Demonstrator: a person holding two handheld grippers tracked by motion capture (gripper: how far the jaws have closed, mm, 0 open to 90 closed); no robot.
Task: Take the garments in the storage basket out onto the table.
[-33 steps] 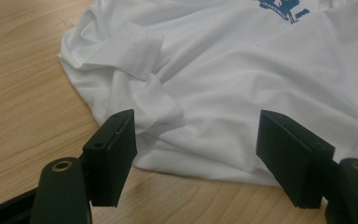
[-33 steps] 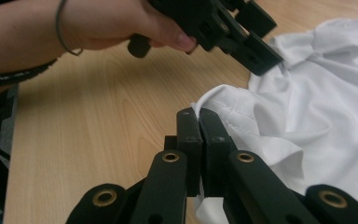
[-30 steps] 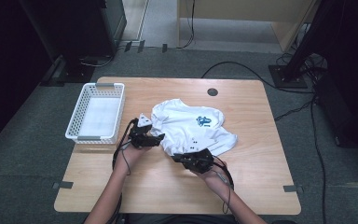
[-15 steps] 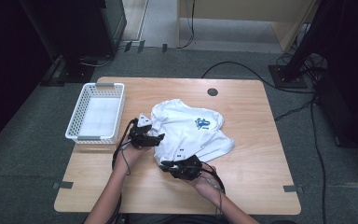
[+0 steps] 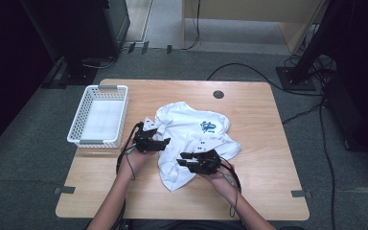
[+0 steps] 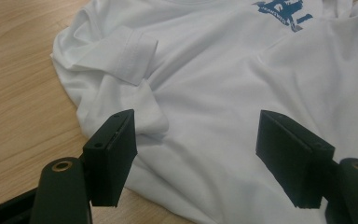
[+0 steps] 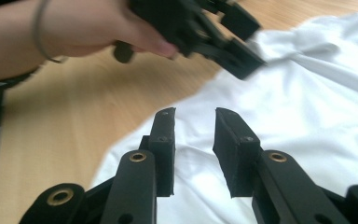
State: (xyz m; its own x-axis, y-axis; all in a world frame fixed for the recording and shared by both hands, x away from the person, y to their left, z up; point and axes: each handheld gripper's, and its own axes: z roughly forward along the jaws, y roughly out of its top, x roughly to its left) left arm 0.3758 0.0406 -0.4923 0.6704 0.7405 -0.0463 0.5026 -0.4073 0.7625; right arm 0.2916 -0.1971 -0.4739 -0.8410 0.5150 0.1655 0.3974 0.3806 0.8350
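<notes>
A white T-shirt (image 5: pixel 191 132) with a blue print lies crumpled in the middle of the wooden table (image 5: pixel 268 143). At the shirt's left edge my left gripper (image 5: pixel 164 143) is open. Its jaws stand wide (image 6: pixel 196 121) over a folded sleeve and the cloth (image 6: pixel 205 93), without pressing on it. My right gripper (image 5: pixel 182 159) hovers over the shirt's near part and points left. Its jaws (image 7: pixel 194 114) have just been opening and stand a little apart, with nothing pinched between them and white cloth (image 7: pixel 307 102) below. The left gripper (image 7: pixel 249 44) and its hand appear ahead of it.
A white plastic basket (image 5: pixel 79 139) stands on the table's left side, close to my left hand. A black cable grommet (image 5: pixel 218 94) sits near the far edge. Bare wood lies to the right of the shirt and along the near edge.
My right gripper swung toward the near left and back a little, and its jaws parted. The shirt's near part now reaches farther toward the person. The left gripper kept still.
</notes>
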